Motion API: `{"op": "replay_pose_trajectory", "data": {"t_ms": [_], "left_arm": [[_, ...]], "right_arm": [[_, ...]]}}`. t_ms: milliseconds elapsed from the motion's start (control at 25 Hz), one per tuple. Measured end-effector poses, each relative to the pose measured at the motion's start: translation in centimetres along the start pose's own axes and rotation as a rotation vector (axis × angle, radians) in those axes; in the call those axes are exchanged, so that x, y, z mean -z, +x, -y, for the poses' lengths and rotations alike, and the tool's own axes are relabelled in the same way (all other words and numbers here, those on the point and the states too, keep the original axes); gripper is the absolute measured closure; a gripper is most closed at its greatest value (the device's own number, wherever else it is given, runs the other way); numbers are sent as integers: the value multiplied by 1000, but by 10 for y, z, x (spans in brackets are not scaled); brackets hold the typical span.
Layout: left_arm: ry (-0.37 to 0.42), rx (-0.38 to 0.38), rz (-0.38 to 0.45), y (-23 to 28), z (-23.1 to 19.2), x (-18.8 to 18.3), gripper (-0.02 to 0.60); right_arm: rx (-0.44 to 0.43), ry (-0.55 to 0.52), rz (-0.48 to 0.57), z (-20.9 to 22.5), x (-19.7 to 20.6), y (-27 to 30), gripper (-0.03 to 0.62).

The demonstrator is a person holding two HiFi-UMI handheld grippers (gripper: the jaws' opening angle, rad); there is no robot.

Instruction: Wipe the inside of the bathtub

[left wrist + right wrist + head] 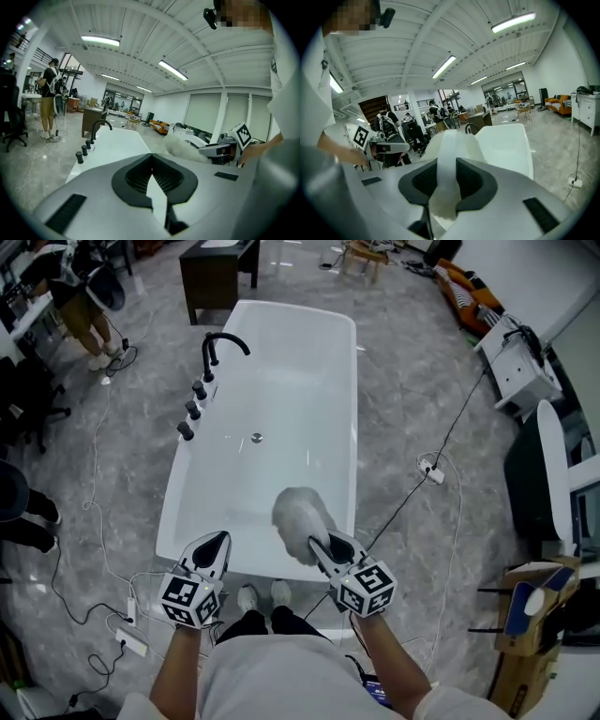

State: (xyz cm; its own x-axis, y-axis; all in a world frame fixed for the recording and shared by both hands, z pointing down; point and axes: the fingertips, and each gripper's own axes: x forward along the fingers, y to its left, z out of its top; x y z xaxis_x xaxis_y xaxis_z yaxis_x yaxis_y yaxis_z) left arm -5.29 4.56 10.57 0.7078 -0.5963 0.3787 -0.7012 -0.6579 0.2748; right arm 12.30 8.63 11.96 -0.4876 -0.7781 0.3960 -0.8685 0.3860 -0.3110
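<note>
Left claw (217, 541) (151, 157): my jaws are pinched together at the tips with nothing between them, and it hovers above the near rim of the white rectangular bathtub (281, 362) (117, 140) (506, 140), toward its left corner. On the tub's left rim stands a black curved faucet (221, 344) (98, 126). Three black round knobs (192, 410) (83, 152) sit in a row on the same rim, nearer me than the faucet. A small round metal drain (257, 438) sits mid-floor of the tub. The fluffy white duster head (298, 514) (180, 144) is inside the tub at the near end, right of centre. I cannot tell if it touches the tub surface. Its flat white handle (446, 145) runs back into my right claw (320, 546) (446, 165), whose jaws are clamped on the handle from both sides. The right claw sits over the near rim, well apart from the left one. Right of the tub, a white power strip (433, 471) lies on the grey marble floor (412, 381), with a black cable (459, 423) running from it.
</note>
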Motion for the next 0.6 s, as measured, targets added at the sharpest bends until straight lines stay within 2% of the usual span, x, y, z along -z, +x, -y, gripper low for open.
{"op": "replay_pose_trajectory", "data": {"t_ms": [280,600], "left_arm": [[27,-1,57,-25,10,-24,569],[40,-20,94,-46,5,-35,569]], "right_arm": [[25,-12,88,-11,-26,-35,493],[61,-16,122,-10,-32,-65,493]]}}
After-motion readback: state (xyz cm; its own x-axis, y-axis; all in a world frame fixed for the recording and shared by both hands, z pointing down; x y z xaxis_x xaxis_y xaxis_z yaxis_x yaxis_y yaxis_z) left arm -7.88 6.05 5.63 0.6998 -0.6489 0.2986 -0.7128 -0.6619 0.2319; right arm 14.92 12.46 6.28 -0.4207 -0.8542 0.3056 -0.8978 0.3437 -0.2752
